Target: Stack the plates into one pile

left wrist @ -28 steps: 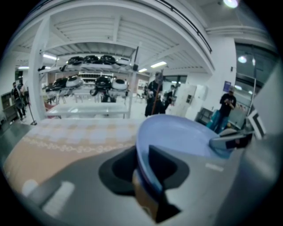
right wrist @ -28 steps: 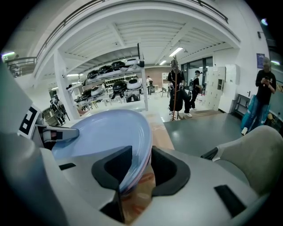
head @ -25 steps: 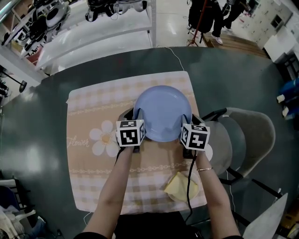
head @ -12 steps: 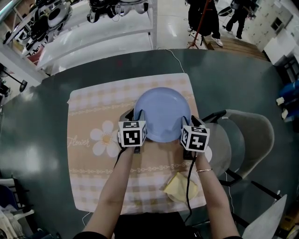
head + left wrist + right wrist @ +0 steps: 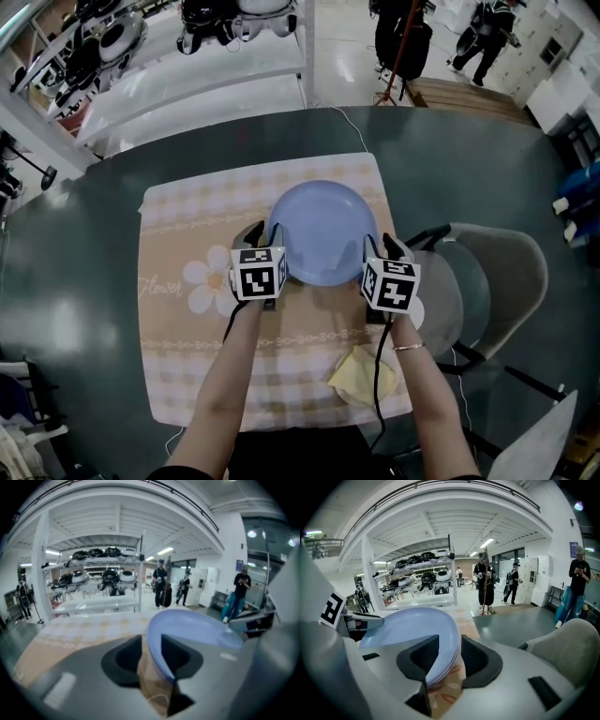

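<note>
Plates [image 5: 323, 230] on cloth [image 5: 187, 225]; napkin [image 5: 352, 375] nearer; chair [image 5: 497, 272] right

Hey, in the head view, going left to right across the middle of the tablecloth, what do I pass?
Flower print → left gripper → blue plates → right gripper → grey chair. Both grippers' jaws have just been opening, with the plates' rim between them.

What I saw around the work.
A checkered flower-print cloth [image 5: 187, 216] covered the dark green surface [image 5: 84, 281]. A yellow napkin [image 5: 352, 375] lay near its front corner, a grey chair [image 5: 497, 272] stood right, and a rack [image 5: 187, 66] and people [image 5: 487, 28] stood beyond.
</note>
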The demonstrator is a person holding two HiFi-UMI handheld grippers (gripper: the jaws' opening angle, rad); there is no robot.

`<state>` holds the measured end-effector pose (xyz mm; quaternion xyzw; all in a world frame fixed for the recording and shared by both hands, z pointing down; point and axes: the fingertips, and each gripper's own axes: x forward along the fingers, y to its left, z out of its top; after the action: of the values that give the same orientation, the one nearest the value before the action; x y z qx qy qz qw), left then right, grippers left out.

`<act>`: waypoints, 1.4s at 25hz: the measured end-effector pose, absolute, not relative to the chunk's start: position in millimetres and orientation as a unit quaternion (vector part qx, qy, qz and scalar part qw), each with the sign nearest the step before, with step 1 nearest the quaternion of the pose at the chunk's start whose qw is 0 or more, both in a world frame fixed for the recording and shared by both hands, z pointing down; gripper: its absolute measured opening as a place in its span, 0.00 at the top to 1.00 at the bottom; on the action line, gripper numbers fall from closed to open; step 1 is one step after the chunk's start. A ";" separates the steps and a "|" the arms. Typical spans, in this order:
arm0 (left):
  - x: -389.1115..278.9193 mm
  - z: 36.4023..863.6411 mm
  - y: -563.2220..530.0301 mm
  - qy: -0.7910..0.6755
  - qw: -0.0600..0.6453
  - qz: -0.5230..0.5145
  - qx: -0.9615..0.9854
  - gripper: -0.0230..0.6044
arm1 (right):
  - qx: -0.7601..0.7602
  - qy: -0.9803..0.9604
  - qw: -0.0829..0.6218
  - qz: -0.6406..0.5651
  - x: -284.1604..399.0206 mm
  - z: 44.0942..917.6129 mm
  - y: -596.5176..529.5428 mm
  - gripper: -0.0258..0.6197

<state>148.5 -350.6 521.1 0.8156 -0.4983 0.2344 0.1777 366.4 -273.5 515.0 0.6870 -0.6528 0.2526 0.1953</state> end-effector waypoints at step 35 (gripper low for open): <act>116.4 374.6 -242.7 -0.491 0.061 0.098 0.864 0.95 | 0.703 -0.706 0.016 0.082 337.7 344.4 -151.3 0.95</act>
<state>116.4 -242.7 374.6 0.8636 -0.4907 0.0978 0.0615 337.7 -151.3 344.4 0.7031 -0.7061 0.0819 0.0159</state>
